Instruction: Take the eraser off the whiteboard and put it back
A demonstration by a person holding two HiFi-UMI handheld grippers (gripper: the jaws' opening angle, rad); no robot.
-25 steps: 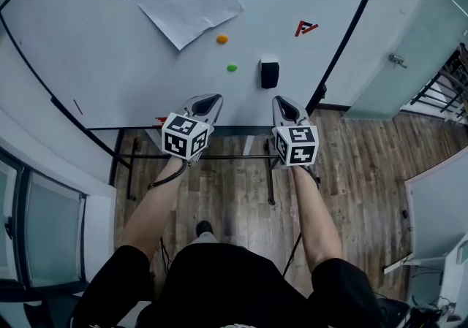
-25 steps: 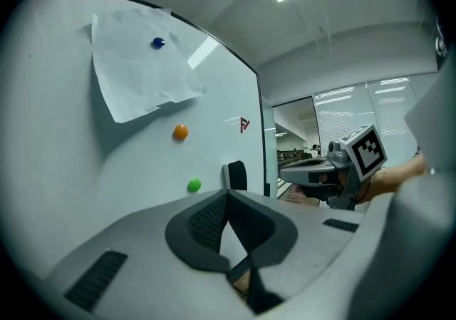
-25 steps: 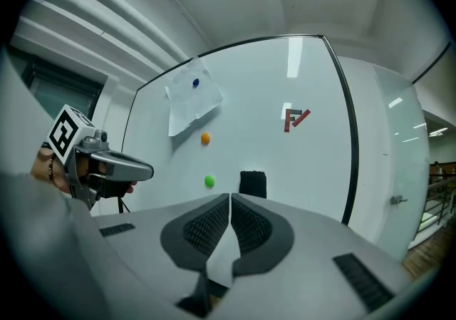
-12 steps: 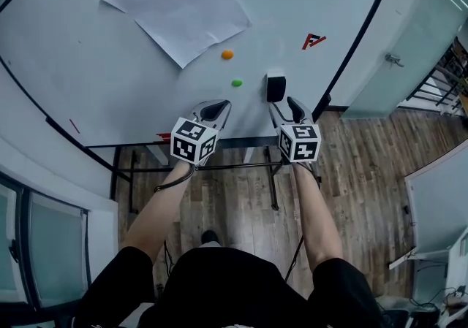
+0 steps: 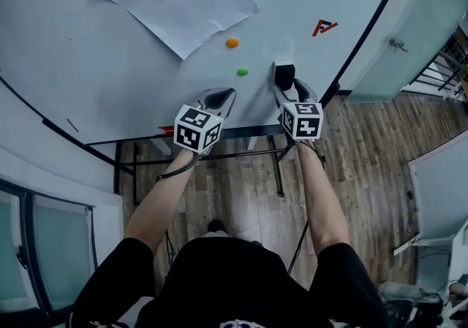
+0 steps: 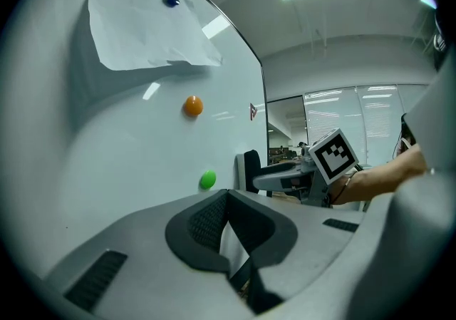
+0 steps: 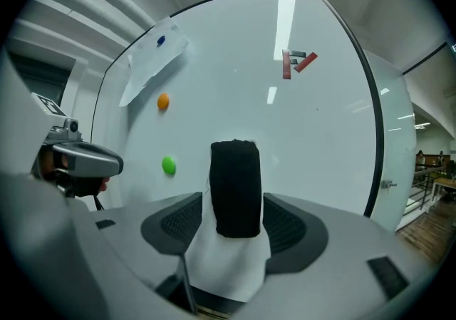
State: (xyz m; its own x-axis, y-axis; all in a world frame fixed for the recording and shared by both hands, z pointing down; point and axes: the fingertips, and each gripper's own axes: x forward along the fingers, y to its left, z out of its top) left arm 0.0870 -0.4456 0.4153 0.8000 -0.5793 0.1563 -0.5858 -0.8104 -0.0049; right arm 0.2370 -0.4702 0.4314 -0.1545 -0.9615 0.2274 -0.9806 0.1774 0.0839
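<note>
Right gripper (image 7: pixel 234 220): jaws opening, wide apart. The black rectangular felt eraser (image 7: pixel 236 187) stands upright between them on the glossy white whiteboard (image 7: pixel 320 133) straight ahead, pads clear of both its sides. Left gripper (image 6: pixel 229 229): tips together, empty, off to the right gripper's left. Risks: an off-centre close would shove the eraser sideways along the board, and a shallow pinch could drop it on pull-off. Whether the fingertips already touch the board is unclear, so scraping is possible. Room: the small round green magnet (image 7: pixel 168 164) sits to the left, well apart. The board's black frame (image 7: pixel 370 169) lies further right, with bare board between.
</note>
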